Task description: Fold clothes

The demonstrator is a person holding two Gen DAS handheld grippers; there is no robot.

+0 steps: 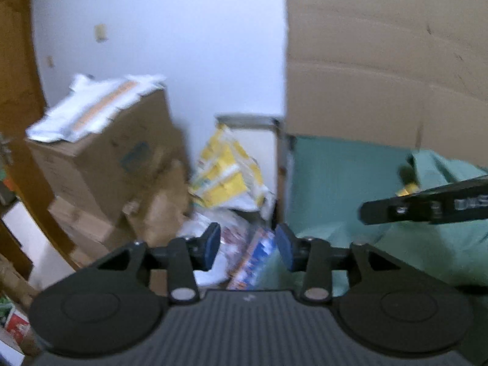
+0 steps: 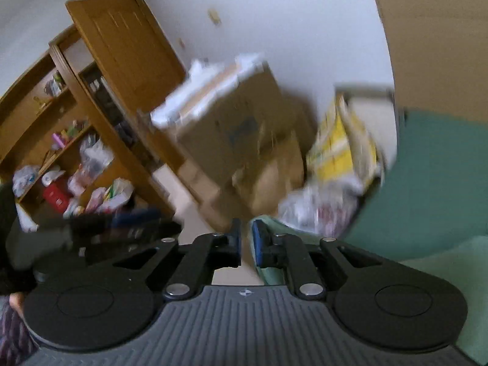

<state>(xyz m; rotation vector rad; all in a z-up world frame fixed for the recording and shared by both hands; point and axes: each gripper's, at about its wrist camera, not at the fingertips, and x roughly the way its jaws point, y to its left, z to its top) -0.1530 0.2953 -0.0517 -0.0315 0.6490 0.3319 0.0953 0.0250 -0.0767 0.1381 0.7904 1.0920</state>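
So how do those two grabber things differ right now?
The left gripper has its fingers spread well apart, while the right gripper leaves only a narrow slit between its own. In its own view the left gripper is sharp; in the right wrist view it is a dark blur. Both have blue pads on black arms, and neither holds anything.

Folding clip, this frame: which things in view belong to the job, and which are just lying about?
Part of the job:
- green cloth
- left tool, jaws apart, nothing between them
- right tool, jaws narrowly apart, nothing between them

Just lying about:
- stacked cardboard boxes
- white packets on top of them
- yellow bags
- wooden shelf of clutter
- cardboard sheet
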